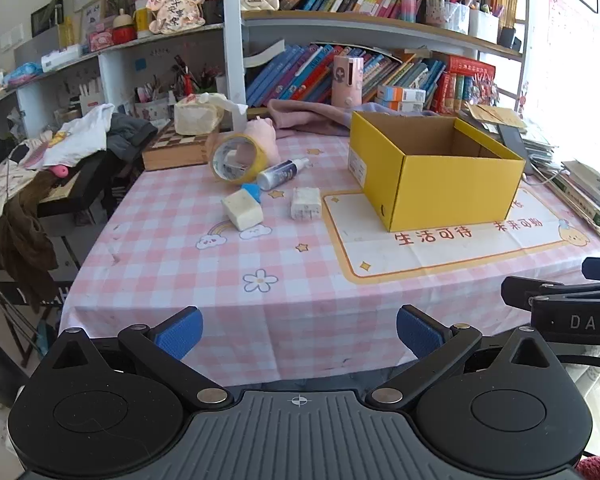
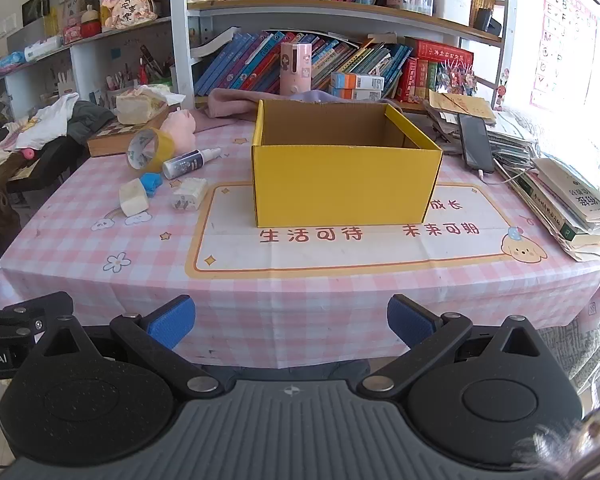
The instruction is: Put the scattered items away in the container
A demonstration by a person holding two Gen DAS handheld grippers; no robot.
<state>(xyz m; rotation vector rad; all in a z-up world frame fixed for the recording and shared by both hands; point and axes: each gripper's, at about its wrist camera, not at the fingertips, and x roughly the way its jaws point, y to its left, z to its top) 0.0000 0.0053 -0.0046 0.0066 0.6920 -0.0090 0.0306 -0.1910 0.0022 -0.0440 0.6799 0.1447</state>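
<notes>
Left gripper (image 1: pixel 299 332): jaws spread as wide as they go, nothing between the blue pads, held over the near edge of the table, tilted downward.
Right gripper (image 2: pixel 291 322): jaws likewise fully apart, holding nothing, at the near table edge, facing the box.
Table (image 2: pixel 340 292): covered in a pink checked cloth with a cream panel printed in the middle.
Yellow box (image 2: pixel 342 184): open-topped, standing on the cream panel; at 12 o'clock from the right gripper, at 1 o'clock from the left; inside looks bare as far as can be seen.
Tape roll (image 1: pixel 236 159): on its edge, at 11 o'clock from the left gripper, resting against a pink plush toy (image 1: pixel 266 134) behind it.
Spray bottle (image 1: pixel 283 173): lying on its side just beside the tape roll, nozzle pointing toward the box.
Cream block (image 1: pixel 243 209): at 11 o'clock, nearer than the tape, touching a small blue piece (image 1: pixel 252 192) behind it.
White plug (image 1: pixel 306 204): lying flat between the cream block and the box, apart from both.
Phone (image 2: pixel 476 144): at 2 o'clock from the right gripper, beside the box on a stack of papers.
Bookshelves (image 2: pixel 340 12): behind the table, packed with books.
</notes>
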